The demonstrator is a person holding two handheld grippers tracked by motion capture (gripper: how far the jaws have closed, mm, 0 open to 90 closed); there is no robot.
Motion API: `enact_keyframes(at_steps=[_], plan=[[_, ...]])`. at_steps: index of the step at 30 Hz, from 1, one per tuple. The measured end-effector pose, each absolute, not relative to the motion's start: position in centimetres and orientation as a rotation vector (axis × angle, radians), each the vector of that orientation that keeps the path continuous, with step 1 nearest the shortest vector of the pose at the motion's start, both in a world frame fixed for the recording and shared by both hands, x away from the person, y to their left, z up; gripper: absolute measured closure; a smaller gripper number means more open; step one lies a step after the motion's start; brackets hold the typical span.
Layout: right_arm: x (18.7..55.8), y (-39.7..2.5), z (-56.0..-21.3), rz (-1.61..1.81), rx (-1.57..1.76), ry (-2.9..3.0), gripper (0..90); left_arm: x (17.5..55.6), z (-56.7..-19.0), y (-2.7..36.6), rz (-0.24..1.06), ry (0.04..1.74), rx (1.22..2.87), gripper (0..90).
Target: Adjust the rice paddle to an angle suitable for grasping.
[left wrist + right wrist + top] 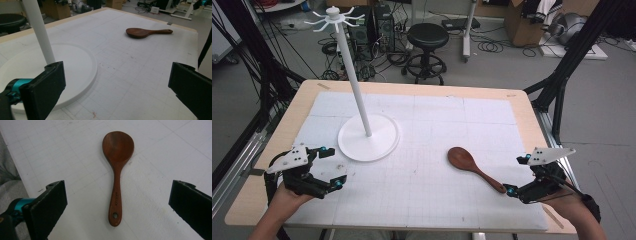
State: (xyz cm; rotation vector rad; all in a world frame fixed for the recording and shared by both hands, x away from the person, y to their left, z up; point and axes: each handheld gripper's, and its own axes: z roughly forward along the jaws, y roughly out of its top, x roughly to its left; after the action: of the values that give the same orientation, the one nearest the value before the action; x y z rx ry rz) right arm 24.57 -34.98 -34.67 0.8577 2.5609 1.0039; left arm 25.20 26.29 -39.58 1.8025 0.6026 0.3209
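The right gripper (515, 175) has its jaws spread wide with nothing between them, and the wooden spoon (116, 171) lies flat on the desk (437, 200) straight ahead of them, handle end toward the jaws and bowl away. That lineup looks deliberate: the handle sits centred in the gap, so closing would likely catch it near the hanging hole. The left gripper (330, 167) is likewise wide open and holding nothing, parked just beside the round base of the white rack (362, 115), whose pole rises beyond its left-hand jaw; it seems to be waiting. In the left gripper view the rack's pole is cut off at the top, and the spoon lies well beyond the jaws. The lettering on the spoon's handle is too small to read.
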Motion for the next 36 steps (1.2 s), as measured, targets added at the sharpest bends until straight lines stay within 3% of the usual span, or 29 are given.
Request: enact_keyframes(at_steps=[36], plan=[[28.3, -31.5, -37.0, 0.718, 0.832, 2.778, 2.6, 25.1, -39.7, 26.5, 0.324, 0.608, 1.81, 1.7]])
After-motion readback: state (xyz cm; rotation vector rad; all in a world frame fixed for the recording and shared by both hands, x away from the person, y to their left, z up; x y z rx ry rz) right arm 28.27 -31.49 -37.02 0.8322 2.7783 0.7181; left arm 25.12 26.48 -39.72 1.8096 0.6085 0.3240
